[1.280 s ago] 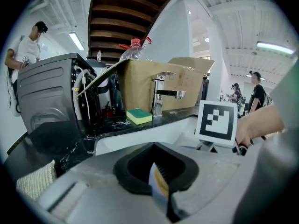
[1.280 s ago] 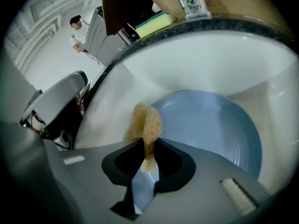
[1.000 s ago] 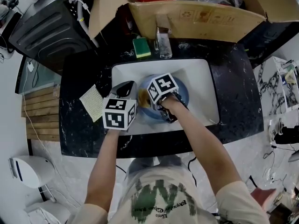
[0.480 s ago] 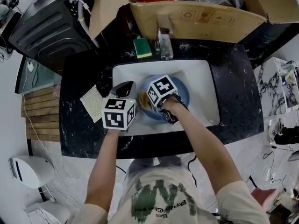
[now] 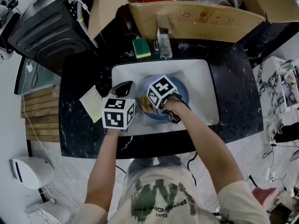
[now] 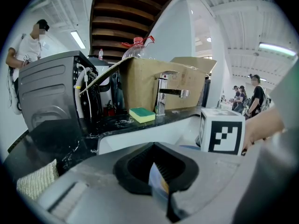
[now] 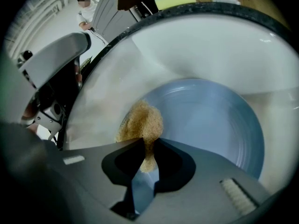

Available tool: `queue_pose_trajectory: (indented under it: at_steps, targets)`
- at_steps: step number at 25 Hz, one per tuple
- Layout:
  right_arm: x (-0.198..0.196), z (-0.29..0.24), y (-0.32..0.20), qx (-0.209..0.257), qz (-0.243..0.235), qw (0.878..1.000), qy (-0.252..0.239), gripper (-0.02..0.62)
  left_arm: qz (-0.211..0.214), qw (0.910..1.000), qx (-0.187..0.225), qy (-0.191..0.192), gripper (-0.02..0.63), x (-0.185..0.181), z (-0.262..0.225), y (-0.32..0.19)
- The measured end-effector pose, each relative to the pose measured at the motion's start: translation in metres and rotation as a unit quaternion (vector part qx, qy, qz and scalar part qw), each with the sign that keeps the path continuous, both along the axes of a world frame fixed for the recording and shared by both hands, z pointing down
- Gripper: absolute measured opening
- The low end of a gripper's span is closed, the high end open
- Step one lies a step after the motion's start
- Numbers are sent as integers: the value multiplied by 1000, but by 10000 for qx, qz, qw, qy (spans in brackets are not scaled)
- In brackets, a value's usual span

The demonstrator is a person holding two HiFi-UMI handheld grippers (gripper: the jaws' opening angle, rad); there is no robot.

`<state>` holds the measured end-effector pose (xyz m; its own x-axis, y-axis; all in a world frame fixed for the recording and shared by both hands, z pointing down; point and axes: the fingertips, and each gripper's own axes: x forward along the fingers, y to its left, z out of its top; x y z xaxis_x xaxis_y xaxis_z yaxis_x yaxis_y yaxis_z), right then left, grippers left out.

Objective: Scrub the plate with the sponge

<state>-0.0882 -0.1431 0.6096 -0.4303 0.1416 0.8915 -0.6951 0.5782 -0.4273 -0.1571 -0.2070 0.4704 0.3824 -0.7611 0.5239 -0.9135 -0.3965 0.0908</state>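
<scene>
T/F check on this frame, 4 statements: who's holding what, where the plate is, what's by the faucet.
1. The right hand-held gripper is shut on a tan sponge that rests on the blue plate. True.
2. The plate sits on the black counter, outside the sink. False: it lies inside the white sink.
3. A green-and-yellow sponge lies on the counter beside the faucet. True.
4. The left hand-held gripper grips the green-and-yellow sponge. False: its jaws are together on nothing, and that sponge lies apart from it by the faucet.
</scene>
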Motion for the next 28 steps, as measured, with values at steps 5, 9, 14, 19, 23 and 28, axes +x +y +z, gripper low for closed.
queue_pose_trajectory:
  at_steps: [5, 9, 14, 19, 23, 28]
  targets:
    - [6, 1, 5, -135, -101, 9998, 47, 61, -4, 10000, -5, -5, 3, 0, 0, 0]
    - [12, 1, 10, -288, -127, 9995, 64, 61, -3, 10000, -6, -6, 3, -1, 0, 0]
    - [20, 1, 13, -355, -255, 9989, 155, 61, 17, 10000, -12, -23, 3, 1, 1, 1]
    - [29, 2, 18, -480, -332, 9981, 177, 61, 46, 10000, -6, -19, 3, 5, 1, 1]
    - [37, 1, 20, -556, -374, 9975, 215, 61, 62, 10000, 4, -23, 3, 8, 0, 0]
    - [51, 1, 21, -581, -492, 9964, 364, 61, 56, 10000, 8, -34, 3, 9, 0, 1]
